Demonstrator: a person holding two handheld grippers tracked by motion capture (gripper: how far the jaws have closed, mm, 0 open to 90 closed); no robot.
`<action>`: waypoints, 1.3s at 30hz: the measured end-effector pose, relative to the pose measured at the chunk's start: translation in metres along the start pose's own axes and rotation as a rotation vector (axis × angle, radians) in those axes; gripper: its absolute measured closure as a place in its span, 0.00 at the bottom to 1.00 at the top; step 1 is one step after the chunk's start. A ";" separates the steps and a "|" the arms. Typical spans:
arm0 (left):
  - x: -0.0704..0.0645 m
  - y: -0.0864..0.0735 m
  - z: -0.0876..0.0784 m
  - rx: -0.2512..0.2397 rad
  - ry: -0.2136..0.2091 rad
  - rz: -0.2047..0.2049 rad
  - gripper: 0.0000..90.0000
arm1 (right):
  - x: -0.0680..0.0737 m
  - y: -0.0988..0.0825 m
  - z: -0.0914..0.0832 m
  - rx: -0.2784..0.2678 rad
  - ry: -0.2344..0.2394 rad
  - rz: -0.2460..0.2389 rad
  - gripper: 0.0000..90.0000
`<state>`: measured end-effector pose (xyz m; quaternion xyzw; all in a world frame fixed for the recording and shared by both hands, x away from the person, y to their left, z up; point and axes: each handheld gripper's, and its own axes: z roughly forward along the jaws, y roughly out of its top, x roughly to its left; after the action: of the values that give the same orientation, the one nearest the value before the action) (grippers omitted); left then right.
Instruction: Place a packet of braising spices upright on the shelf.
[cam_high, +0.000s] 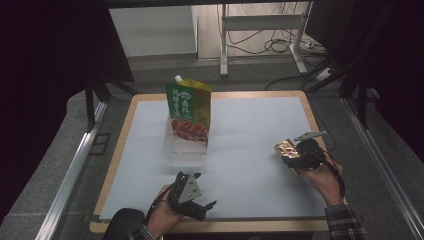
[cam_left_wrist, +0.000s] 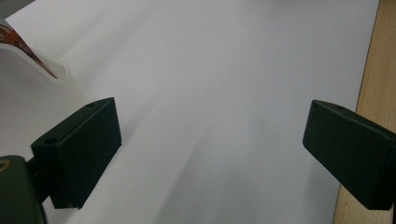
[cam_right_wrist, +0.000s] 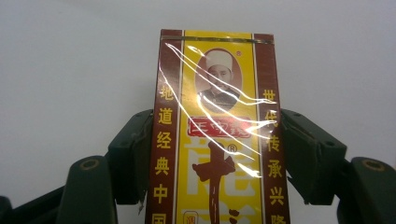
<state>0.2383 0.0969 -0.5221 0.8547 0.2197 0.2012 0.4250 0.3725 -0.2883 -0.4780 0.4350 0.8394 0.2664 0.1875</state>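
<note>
My right gripper (cam_high: 291, 155) is over the right side of the table, shut on a slim yellow and brown box (cam_high: 284, 149). In the right gripper view the box (cam_right_wrist: 215, 107), wrapped in clear film and printed with a chef's portrait, sticks out past the right gripper (cam_right_wrist: 215, 156), whose jaws press on its two long sides. Near the front edge my left gripper (cam_high: 202, 190) is held low, and in its own view the left gripper (cam_left_wrist: 210, 144) stands wide open with just the white sheet between its jaws. A green sauce pouch (cam_high: 188, 109) stands upright in a clear plastic tub (cam_high: 185, 147) left of centre.
A white sheet (cam_high: 250, 125) covers the wooden table (cam_high: 122, 135). The tub's corner (cam_left_wrist: 44, 65) shows at the upper left of the left gripper view, and the table's wooden border (cam_left_wrist: 373, 70) at its right. Dark curtains and metal frame legs surround the table.
</note>
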 end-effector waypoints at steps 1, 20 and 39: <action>0.000 0.000 0.000 0.000 -0.001 0.000 0.05 | 0.004 0.000 0.000 0.000 0.006 -0.008 0.36; 0.000 0.000 0.001 0.003 -0.005 0.001 0.05 | 0.030 -0.009 0.020 0.090 0.070 -0.058 0.34; 0.000 0.000 0.002 0.016 0.000 0.010 0.05 | 0.032 0.025 0.026 0.266 0.105 -0.114 0.24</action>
<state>0.2397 0.0959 -0.5232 0.8592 0.2167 0.2016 0.4173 0.3848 -0.2425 -0.4859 0.3930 0.8993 0.1643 0.0992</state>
